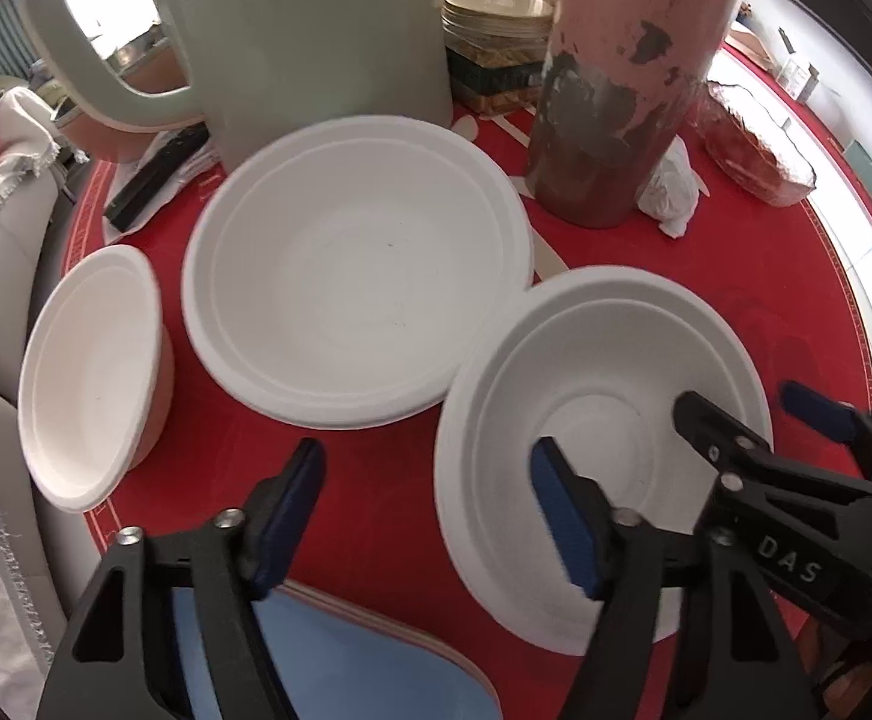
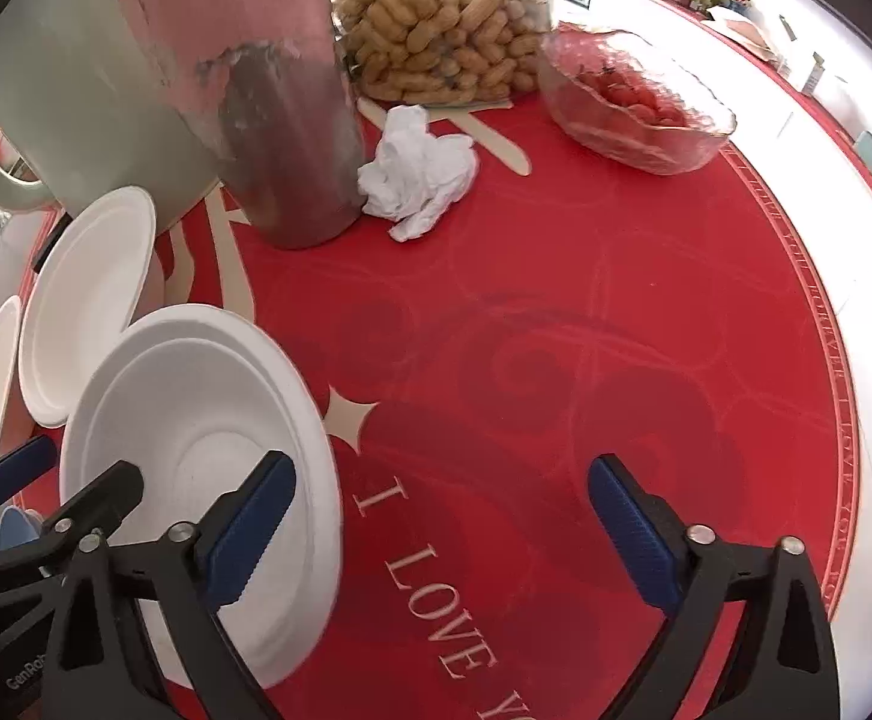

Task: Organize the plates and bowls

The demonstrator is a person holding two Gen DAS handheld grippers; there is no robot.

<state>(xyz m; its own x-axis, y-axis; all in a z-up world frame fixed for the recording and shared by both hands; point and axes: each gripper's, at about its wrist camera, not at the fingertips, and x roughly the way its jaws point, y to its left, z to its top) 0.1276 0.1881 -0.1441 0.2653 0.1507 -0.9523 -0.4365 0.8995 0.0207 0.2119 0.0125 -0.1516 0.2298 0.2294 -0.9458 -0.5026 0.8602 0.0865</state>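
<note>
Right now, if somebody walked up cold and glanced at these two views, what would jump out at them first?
Probably the white disposable dishes against the red tablecloth: a large plate in the middle, a small bowl at the table's left edge, and a bowl nested on a plate nearest the cameras. Behind them loom a pale green jug and a tall metal flask with peeling pink paint. Both claws, left and right, hang open, holding nothing.

Black plastic tool (image 1: pixel 429 516) w/ blue ribbed pads (image 1: pixel 562 516), silver screws, "DAS" lettering.
</note>
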